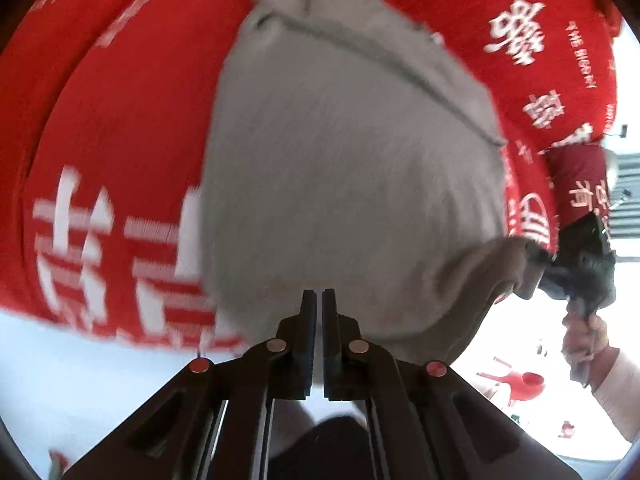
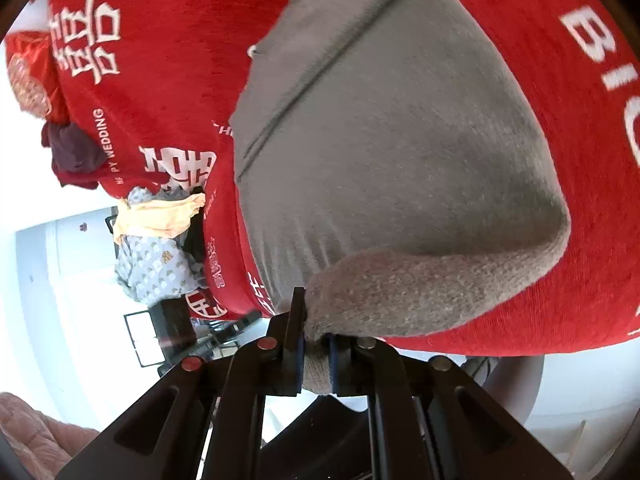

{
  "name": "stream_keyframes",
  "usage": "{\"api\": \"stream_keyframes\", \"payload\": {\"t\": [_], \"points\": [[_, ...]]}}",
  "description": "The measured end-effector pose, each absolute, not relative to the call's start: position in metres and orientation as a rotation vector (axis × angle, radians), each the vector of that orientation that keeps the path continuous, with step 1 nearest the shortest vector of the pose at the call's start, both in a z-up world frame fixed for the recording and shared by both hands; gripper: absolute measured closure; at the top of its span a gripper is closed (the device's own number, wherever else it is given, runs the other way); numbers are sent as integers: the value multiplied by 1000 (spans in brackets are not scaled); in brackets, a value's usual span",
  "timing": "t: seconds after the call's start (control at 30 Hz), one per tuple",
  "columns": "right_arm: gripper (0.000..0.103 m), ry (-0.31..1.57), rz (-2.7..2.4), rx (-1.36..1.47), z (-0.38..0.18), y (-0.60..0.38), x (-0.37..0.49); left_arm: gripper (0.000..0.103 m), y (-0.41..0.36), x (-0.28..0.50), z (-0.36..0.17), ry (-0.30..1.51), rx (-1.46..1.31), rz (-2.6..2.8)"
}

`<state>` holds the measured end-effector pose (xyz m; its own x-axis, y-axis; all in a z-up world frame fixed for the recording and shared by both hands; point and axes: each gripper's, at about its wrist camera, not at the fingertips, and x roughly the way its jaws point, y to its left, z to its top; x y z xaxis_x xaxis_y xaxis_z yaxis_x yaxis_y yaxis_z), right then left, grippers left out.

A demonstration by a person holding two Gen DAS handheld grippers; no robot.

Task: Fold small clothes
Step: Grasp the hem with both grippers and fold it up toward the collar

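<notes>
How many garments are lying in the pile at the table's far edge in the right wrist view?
3 at least: an orange-yellow garment on top, a grey patterned garment beneath it, and a dark garment beside them against the red tablecloth. More may be hidden underneath.

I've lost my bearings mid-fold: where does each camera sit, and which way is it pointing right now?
Left wrist: sits on the left tongs, looking forward along their closed fingers at the grey garment on the red printed cloth; the right tongs and the person's right hand show at right.
Right wrist: sits on the right tongs, looking along fingers clamped on the grey garment's rolled edge; pile of clothes at left.
Shared: the grey garment, the red printed cloth and the right tongs.
</notes>
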<state>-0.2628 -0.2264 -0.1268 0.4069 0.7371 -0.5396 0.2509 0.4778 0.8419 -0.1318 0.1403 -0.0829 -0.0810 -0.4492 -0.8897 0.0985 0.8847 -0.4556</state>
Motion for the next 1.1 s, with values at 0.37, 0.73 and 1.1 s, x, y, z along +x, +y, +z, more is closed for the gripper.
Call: {"api": "stream_keyframes", "payload": {"t": [0.37, 0.73, 1.1], "points": [[93, 1223, 459, 1026, -117, -222, -259, 101, 157, -171, -137, 1712, -464, -412], [93, 1227, 459, 1017, -120, -217, -263, 1, 162, -163, -115, 1622, -384, -360], [93, 1226, 464, 1009, -119, -215, -262, 6, 145, -163, -154, 1673, -471, -447]]}}
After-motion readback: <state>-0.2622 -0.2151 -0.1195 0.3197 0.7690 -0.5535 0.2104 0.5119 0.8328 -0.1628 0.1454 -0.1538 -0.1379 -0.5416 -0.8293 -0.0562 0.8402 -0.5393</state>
